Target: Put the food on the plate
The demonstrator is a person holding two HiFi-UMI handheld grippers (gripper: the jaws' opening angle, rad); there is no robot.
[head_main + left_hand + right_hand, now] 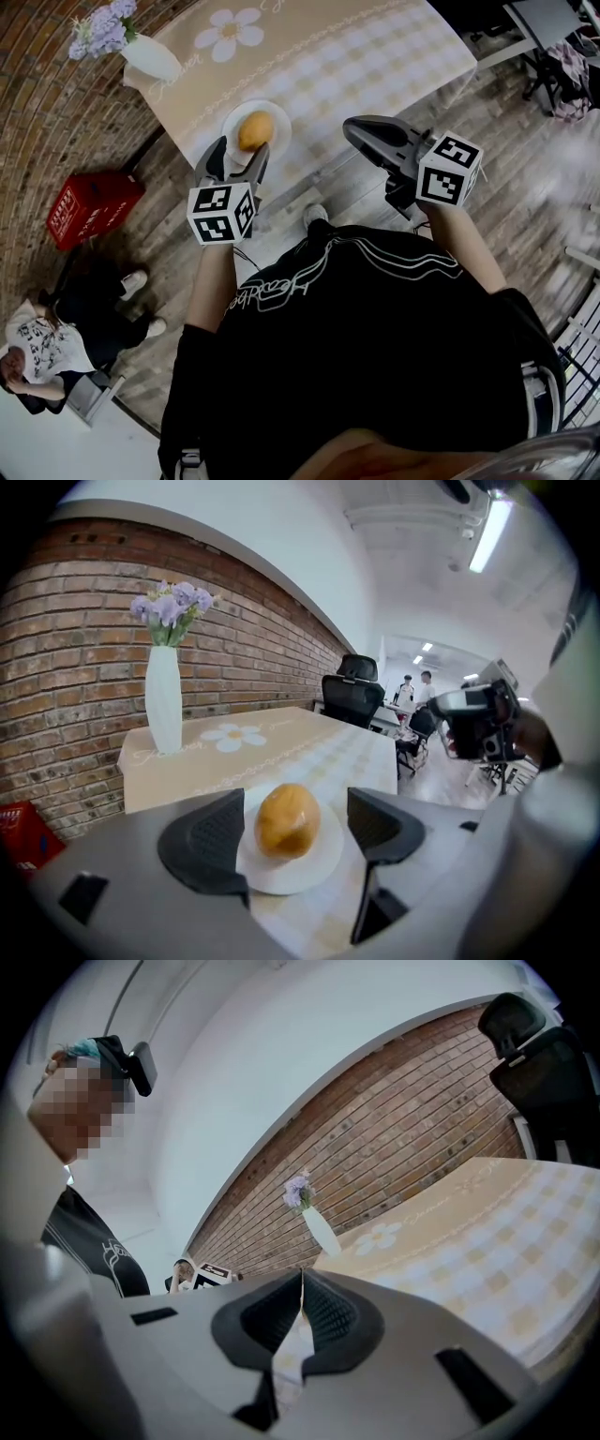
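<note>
An orange, egg-shaped piece of food [255,130] lies on a small white plate [278,122] near the front edge of the table [375,56]. My left gripper [237,155] stands open at the plate's near side. In the left gripper view the food [287,819] sits on the plate [317,862] between the two jaws of the left gripper [295,814], with clear gaps on both sides. My right gripper [361,131] is held off the table's front edge, to the right of the plate. In its own view the right gripper [302,1283] is shut with nothing between its jaws.
A white vase with purple flowers [150,54] stands at the table's far left corner. A red crate [89,206] sits on the wooden floor to the left, and a person [47,347] sits further back. Black office chairs [352,691] stand beyond the table.
</note>
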